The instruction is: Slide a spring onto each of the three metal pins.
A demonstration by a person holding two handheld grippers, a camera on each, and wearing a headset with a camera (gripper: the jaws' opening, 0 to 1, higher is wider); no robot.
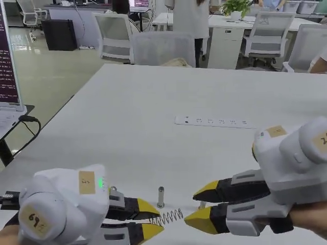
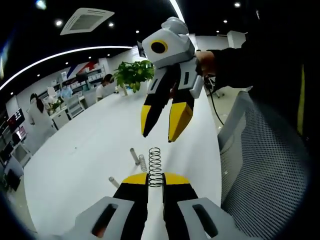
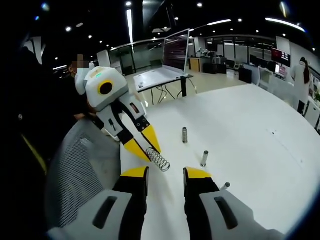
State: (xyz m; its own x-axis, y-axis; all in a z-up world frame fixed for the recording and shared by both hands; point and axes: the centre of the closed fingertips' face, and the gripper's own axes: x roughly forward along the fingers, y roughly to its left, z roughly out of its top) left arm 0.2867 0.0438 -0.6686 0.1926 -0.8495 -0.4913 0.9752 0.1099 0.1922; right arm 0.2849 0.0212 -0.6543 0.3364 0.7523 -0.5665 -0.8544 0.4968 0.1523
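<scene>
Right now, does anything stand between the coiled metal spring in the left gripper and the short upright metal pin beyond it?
Nothing visible does. Bare white table lies between the coiled metal spring, pinched in the left gripper, and the short upright metal pin. The open right gripper is beside the spring, outside that gap.

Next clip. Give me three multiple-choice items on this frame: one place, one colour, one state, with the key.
1. Where is the spring?
A. between the left gripper's tips
B. in the right gripper
C. on the floor

2. What colour are the jaw tips?
A. red
B. yellow
C. blue

3. The right gripper is:
A. open
B. shut on the spring
C. shut, empty

Key: A, the left gripper view shows it pinched there; B, both pairs are yellow; A, its jaws stand apart.
</scene>
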